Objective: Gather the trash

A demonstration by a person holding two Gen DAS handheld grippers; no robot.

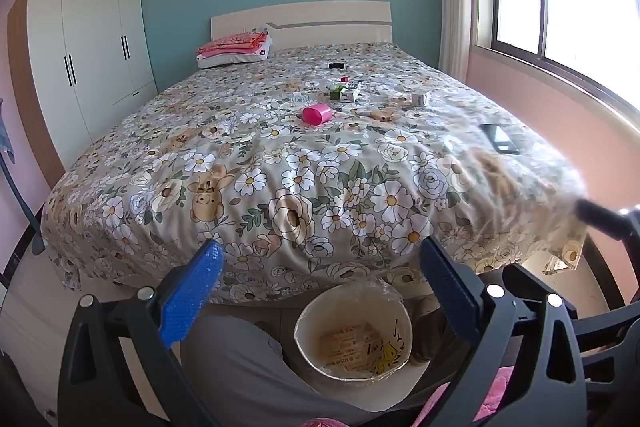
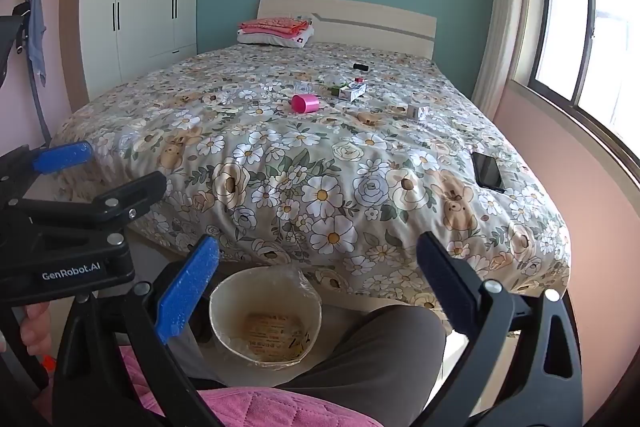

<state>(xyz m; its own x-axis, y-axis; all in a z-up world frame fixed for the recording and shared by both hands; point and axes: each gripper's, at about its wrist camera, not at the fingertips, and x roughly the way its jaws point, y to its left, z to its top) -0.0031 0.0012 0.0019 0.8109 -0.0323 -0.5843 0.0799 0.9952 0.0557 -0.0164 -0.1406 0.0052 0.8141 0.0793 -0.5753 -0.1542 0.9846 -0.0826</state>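
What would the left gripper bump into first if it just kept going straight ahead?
Probably the flowery quilt at the foot of the bed; the left gripper, jaws open and empty, points over the bin. Depth is hard to judge.

"GenRobot.AI" stands in white letters on the black body of the left tongs [image 2: 86, 163], at the left edge of the right wrist view. Print on the box inside the bin [image 2: 266, 323] is too blurred to read.
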